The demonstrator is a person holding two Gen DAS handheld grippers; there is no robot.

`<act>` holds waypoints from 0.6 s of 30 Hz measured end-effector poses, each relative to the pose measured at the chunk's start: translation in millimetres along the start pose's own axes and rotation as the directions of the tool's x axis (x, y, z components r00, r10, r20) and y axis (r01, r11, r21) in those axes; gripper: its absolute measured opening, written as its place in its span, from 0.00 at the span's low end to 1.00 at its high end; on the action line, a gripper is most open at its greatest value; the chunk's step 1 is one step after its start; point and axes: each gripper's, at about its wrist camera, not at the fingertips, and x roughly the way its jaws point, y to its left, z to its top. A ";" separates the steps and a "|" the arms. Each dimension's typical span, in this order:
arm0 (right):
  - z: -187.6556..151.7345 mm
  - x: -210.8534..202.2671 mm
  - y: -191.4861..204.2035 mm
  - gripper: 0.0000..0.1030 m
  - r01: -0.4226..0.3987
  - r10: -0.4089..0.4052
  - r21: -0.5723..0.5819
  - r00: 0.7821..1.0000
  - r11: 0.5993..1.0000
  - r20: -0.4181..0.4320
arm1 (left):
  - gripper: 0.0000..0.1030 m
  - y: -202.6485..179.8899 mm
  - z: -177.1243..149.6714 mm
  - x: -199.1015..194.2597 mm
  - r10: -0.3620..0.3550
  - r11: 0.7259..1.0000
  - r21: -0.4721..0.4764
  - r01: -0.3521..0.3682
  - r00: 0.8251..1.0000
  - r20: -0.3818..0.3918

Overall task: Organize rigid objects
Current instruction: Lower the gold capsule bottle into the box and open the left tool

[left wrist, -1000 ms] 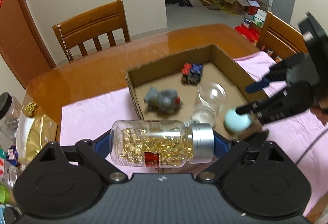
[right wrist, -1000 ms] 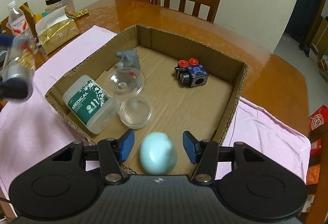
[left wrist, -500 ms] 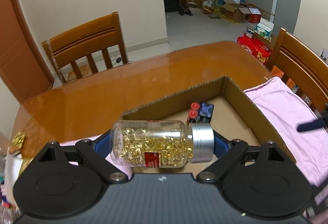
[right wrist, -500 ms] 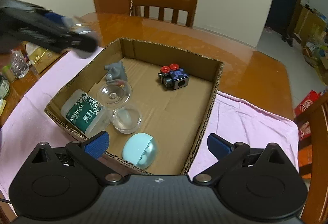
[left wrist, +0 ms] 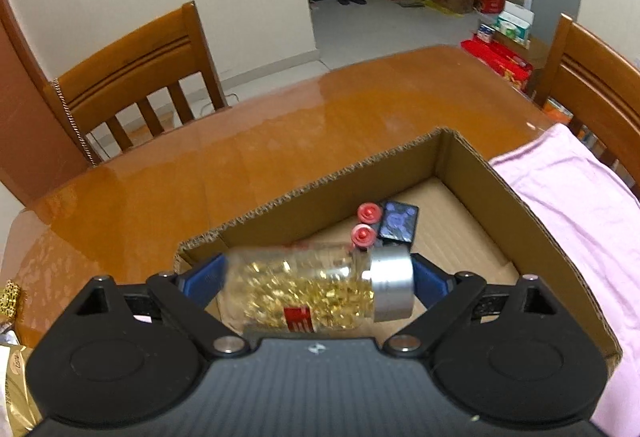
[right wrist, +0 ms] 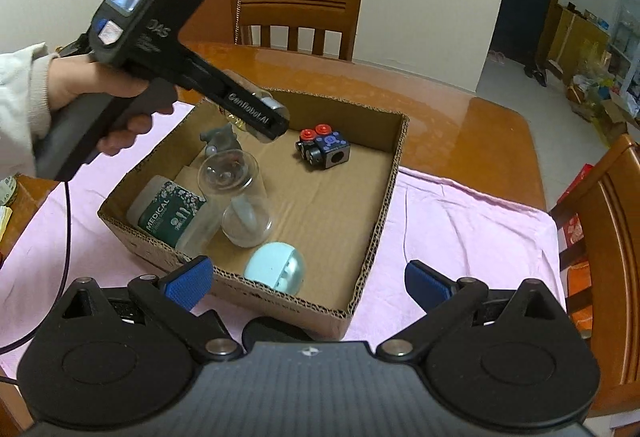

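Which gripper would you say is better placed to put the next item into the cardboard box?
The left gripper: it is shut on the capsule bottle and holds it above the cardboard box. The right gripper is open and empty at the box's near edge.

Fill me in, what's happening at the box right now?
A person is sorting small items into a cardboard box on a pink cloth. The left tool holds a clear bottle of gold capsules sideways over the box's far corner, not yet released. The right tool is open and empty at the near edge, just behind a pale blue egg-shaped capsule lying inside. Also in the box: a medical bottle, a clear capsule, a grey toy and a fidget cube.
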 end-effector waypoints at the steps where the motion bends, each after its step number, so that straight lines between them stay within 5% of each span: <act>1: -1.0 -0.1 -0.4 1.00 0.005 -0.005 0.003 1.000 1.000 -0.002 | 0.92 0.8 1.0 -2.5 -0.001 1.000 -0.003 0.001 1.000 0.013; 18: -28.8 2.9 12.4 1.00 0.031 -0.031 0.000 0.999 1.000 -0.027 | 0.97 18.6 -29.7 -73.4 0.062 0.996 -0.066 -0.057 0.995 0.080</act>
